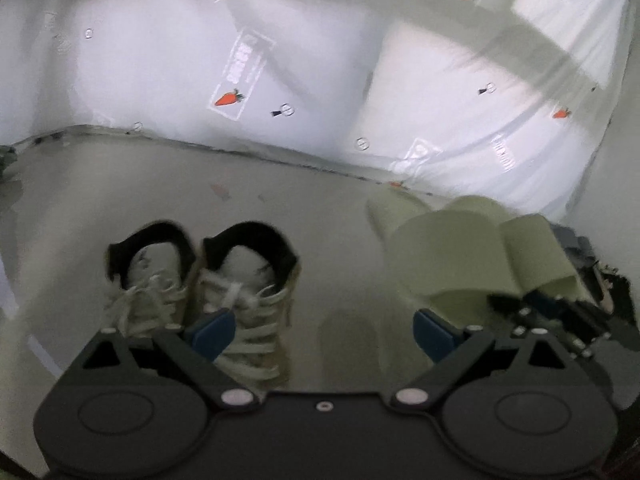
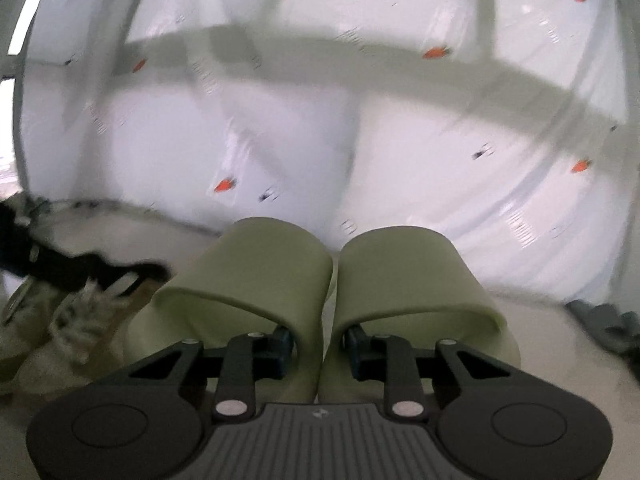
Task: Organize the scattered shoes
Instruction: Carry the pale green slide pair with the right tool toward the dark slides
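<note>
1. Between my right gripper (image 2: 318,346) fingers sit the inner side walls of a pair of pale green rubber slide sandals (image 2: 320,280). One finger reaches under each strap, and the two are drawn in on the touching walls, so I judge they clamp both slides at once.
2. Both slides run straight away from that gripper, side by side, long axes parallel to the fingers. In the blur I cannot tell whether they rest on the pale glossy floor (image 1: 320,208) or ride just above it.
3. At my left gripper (image 1: 324,334) the blue-padded fingers (image 1: 212,334) stand wide apart and hold nothing.
4. Ahead and left of it stands a pair of white lace-up sneakers with black collars (image 1: 200,280), touching, long axes also running away from me. One left finger hangs over the nearer shoe's laces.
5. Beyond both pairs hangs a white plastic sheet printed with small orange carrots (image 1: 228,98), meeting the floor.
6. Both pairs are lined up alike, the sneakers nearest my left gripper.
</note>
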`<state>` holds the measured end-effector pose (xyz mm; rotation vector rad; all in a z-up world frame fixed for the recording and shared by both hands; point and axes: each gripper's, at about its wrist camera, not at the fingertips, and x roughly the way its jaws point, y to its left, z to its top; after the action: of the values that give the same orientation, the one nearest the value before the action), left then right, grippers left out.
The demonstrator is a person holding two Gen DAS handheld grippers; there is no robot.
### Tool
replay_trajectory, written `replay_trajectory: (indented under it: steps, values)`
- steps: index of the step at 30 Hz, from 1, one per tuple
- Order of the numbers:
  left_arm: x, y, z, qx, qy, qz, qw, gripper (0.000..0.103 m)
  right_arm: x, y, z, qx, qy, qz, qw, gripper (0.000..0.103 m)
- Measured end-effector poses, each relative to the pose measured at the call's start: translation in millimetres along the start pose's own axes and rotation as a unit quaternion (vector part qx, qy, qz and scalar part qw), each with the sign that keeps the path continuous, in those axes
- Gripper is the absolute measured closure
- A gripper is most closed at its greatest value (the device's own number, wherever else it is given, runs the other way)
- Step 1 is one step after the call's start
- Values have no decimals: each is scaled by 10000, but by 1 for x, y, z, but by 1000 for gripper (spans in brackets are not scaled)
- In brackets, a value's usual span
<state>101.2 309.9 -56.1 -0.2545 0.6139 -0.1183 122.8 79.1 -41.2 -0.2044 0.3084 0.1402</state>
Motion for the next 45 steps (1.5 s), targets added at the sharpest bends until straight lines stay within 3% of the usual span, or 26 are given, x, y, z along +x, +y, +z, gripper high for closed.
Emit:
replay_trajectory:
  steps: [7,15,22,26,32,37,41,45]
  values:
    - [14,-41,17,167,-197,-476,9985,7,-20,-65,14,198,-170,-832,9962,68]
    - [47,-129,36,142,-487,-887,9948,7,-27,-159,-5,377,164,-1439,9887,65]
    - [77,-231,24,-47,-482,-836,9953,7,-48,-265,-31,403,454,-1175,9912,64]
    - [95,-299,10,-75,-611,-910,9939,7,-30,-334,-60,265,665,-977,9926,64]
    - [134,-381,-3,-83,-237,-818,9963,7,1,-409,-81,473,1031,-688,9912,64]
    - [159,-412,0,208,-73,-695,9973,7,38,-434,-100,653,1169,-520,9896,65]
    - [197,-428,15,447,160,-659,9967,7,85,-448,-105,806,1116,-435,9895,65]
    - [241,-437,35,724,308,-653,9948,7,123,-446,-103,758,1124,-71,9907,63]
